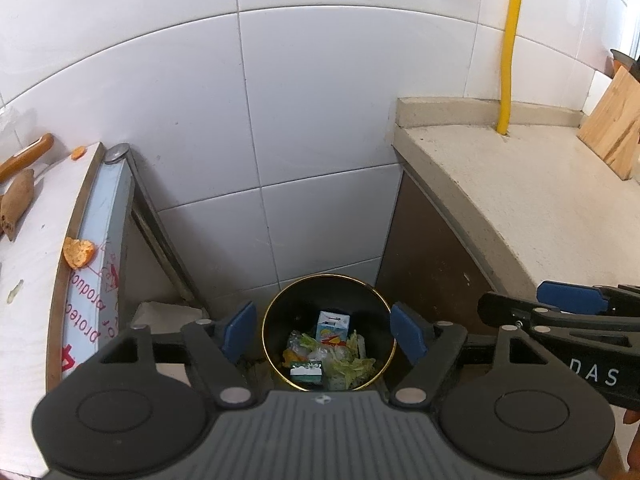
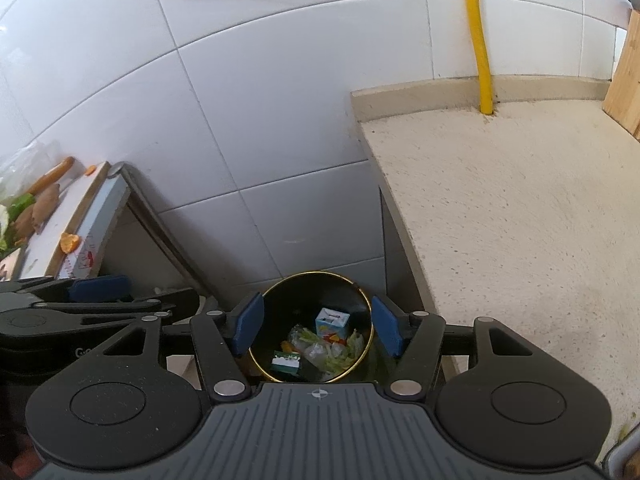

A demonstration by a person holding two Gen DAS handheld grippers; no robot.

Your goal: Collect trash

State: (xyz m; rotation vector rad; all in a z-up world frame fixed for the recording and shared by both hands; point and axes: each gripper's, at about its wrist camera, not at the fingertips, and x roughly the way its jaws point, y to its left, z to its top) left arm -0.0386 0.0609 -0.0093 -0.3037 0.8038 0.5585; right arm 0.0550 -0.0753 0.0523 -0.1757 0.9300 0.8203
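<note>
Both of your grippers hang above the round black trash bin with a gold rim [image 1: 280, 300], which stands on the floor in the gap between the white-topped desk [image 1: 36, 240] on the left and the beige speckled stone desk [image 1: 520, 200] on the right, against the white tiled wall [image 1: 300, 120].

Your left gripper [image 1: 323, 332] has its jaws apart with nothing between them; seen through the gap is only the bin below. Your right gripper [image 2: 318, 328] is likewise: jaws apart, nothing gripped.

Inside the bin lie a small white and blue drink carton [image 1: 333, 325], a small green and white box [image 1: 306, 373], shredded green lettuce [image 1: 354, 364] and crumpled clear plastic wrap [image 1: 298, 340].

On the white-topped desk, a piece of orange peel [image 1: 79, 252] sits at the very edge, a smaller orange scrap [image 1: 78, 153] lies near the far corner, and a brown sweet potato [image 1: 18, 204] rests further in.

A yellow pipe [image 1: 511, 40] runs up the wall from the stone desk, and a wooden board [image 1: 612, 124] leans at its far right.
</note>
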